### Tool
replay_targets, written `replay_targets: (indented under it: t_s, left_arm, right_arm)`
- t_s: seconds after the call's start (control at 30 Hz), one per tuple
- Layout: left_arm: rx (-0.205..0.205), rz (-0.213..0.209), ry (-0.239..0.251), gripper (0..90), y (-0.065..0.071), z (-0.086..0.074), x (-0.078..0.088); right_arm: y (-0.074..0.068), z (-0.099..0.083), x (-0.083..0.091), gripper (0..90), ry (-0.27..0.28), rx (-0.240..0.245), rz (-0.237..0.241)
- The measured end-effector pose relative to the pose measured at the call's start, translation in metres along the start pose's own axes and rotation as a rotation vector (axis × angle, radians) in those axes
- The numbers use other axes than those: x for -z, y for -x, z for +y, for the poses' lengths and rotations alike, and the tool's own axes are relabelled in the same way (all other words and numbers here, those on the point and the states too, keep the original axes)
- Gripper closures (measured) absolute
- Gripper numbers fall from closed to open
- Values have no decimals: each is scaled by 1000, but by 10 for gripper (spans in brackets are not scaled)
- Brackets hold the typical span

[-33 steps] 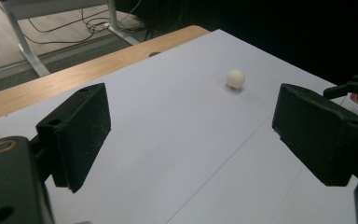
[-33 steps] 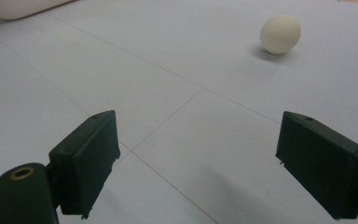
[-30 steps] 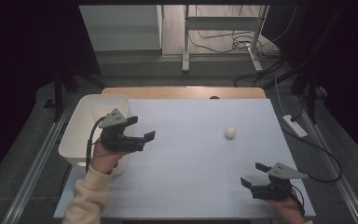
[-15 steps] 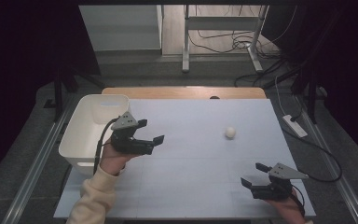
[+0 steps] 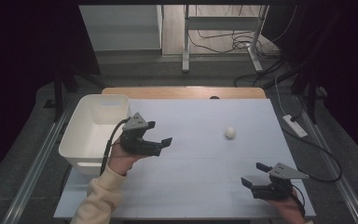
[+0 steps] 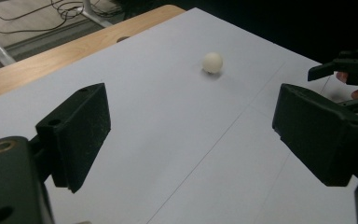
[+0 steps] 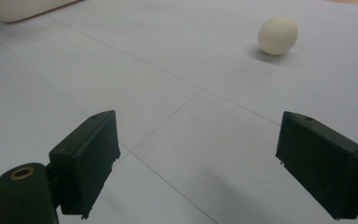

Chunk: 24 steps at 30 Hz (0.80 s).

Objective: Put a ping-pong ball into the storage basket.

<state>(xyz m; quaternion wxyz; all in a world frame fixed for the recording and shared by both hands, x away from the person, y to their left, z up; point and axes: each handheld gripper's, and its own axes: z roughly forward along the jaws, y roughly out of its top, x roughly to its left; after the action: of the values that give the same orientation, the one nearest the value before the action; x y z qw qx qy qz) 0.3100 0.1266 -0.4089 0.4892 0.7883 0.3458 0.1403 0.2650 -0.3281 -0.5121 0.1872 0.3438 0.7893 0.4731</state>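
Hovering over the pale blue table (image 5: pixel 200 186) just to the right of the white plastic bin (image 5: pixel 95 128), the left gripper (image 5: pixel 161 145) points toward the middle of the tabletop with its jaws spread wide and nothing between them. A hand in a cream sleeve (image 5: pixel 100 198) carries it from the lower left of the high view. In the left gripper view the two black jaws frame bare table, and the small white egg (image 6: pixel 212 62) lies well ahead of them — resting on the surface, apart from everything else. In the high view that egg (image 5: pixel 230 132) sits right of centre, well clear of the bin and roughly between the two grippers, though nearer the far side than either.

The right gripper (image 5: pixel 254 175) rests low near the table's front right corner, jaws likewise parted and empty, angled toward the left and a little forward. Its own view shows the egg (image 7: pixel 278 35) some way off beyond the open jaws, with a corner of the bin (image 7: pixel 23 9) at the top left edge. A strip of bare wood (image 5: pixel 184 92) runs along the table's far edge — behind it, grey floor and loose cables (image 5: pixel 228 42).
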Motion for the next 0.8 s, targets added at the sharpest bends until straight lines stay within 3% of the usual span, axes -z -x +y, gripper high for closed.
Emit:
replay_targets:
  t_s: [0.8]
  left_arm:
    - [-18,-18,-40,124,7,1,-28]
  right_arm:
    - [0,0,0,131,2,-1,2]
